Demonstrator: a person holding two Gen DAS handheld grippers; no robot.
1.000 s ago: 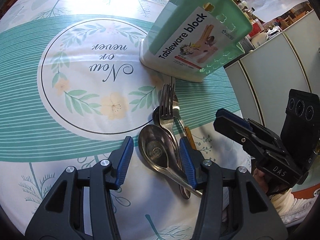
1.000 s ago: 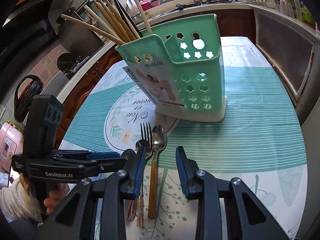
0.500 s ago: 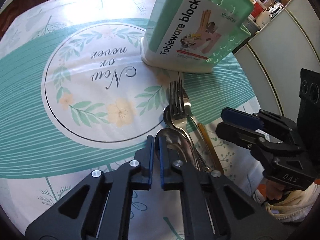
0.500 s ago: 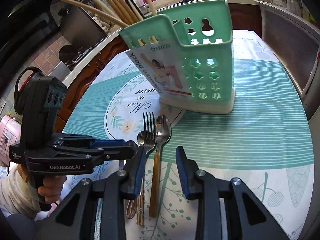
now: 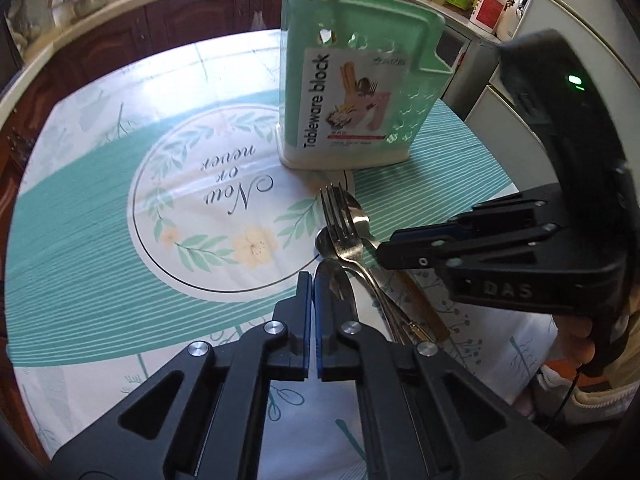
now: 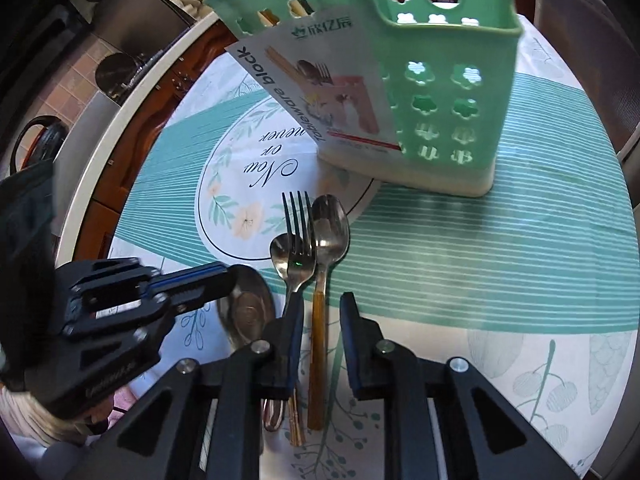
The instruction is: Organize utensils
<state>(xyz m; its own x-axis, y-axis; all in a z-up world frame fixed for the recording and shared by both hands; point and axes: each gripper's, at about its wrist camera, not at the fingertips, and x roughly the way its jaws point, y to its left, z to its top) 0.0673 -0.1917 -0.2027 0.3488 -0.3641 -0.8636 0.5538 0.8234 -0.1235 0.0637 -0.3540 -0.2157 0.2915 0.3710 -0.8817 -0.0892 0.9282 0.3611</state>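
Note:
A fork [image 6: 298, 236], a wood-handled spoon [image 6: 329, 229], a smaller spoon [image 6: 280, 255] and a wide steel ladle spoon [image 6: 246, 312] lie together on the tablecloth in front of the green tableware block [image 6: 432, 92], which holds chopsticks. My left gripper [image 5: 313, 282] is shut, its fingers pinched on the rim of the ladle spoon [image 5: 336, 288]. My right gripper [image 6: 320, 304] is open, its fingers either side of the wood-handled spoon's handle [image 6: 318, 340], low over the table. The fork also shows in the left wrist view [image 5: 340, 220].
The round table has a teal and white floral cloth [image 5: 120, 208]. Kitchen counters and cabinets [image 5: 120, 40] ring the far side. A white appliance [image 5: 520, 128] stands to the right of the table. The block [image 5: 356, 92] stands just behind the utensils.
My left gripper has closed from wide open onto the ladle spoon's rim. My right gripper has moved forward and lower over the wood-handled spoon, still open.

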